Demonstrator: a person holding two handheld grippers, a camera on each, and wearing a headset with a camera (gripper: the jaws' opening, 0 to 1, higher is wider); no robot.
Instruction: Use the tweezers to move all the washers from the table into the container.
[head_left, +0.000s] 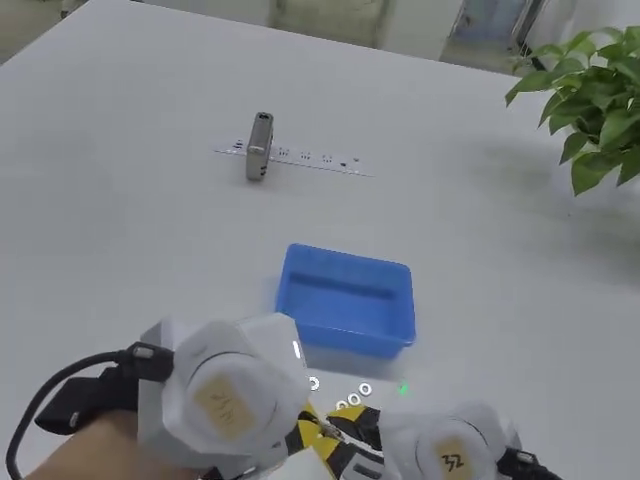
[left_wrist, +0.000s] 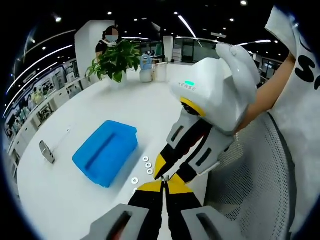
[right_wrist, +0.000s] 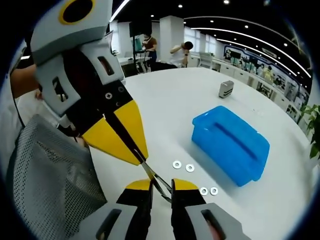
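Toward the near edge of the white tabletop (head_left: 120, 220), just before the blue container (head_left: 345, 300), the left gripper (left_wrist: 165, 187) has its jaws closed on the thin tweezers (right_wrist: 152, 175), and the right gripper (right_wrist: 161, 190) holds narrow jaws around them; whether those press I cannot tell. Four washers (right_wrist: 190, 168) lie flat between container and grippers: light, hard, probably slippery, so I would pinch each gently across its rim.

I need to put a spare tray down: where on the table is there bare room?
Free: the stretch left of the blue container, and the stretch between it and the plant. Crowded: the near edge, where washers lie by the left gripper and right gripper, both holding the tweezers.
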